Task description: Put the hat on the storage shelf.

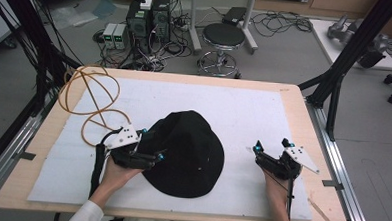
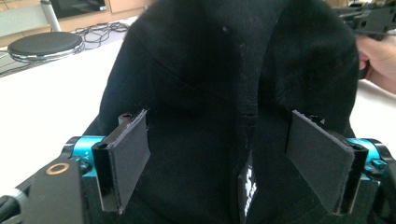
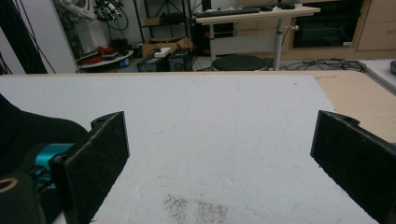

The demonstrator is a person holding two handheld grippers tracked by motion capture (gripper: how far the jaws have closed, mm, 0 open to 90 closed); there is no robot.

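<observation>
A black bucket hat (image 1: 188, 152) lies on the white mat (image 1: 244, 112) in the middle of the table. My left gripper (image 1: 151, 145) is at the hat's left brim, open, its pads (image 2: 128, 154) spread on either side of the black cloth (image 2: 219, 93) without closing on it. My right gripper (image 1: 271, 146) rests on the mat to the right of the hat, open, with bare mat (image 3: 224, 140) between its pads (image 3: 100, 154). The hat's edge (image 3: 18, 130) shows at the far left of the right gripper view.
An orange cable (image 1: 87, 98) loops on the table's back left. The wooden table edge (image 1: 303, 125) borders the mat. Behind the table stand a stool (image 1: 222, 39), computer boxes (image 1: 148, 18) and loose cables on the floor.
</observation>
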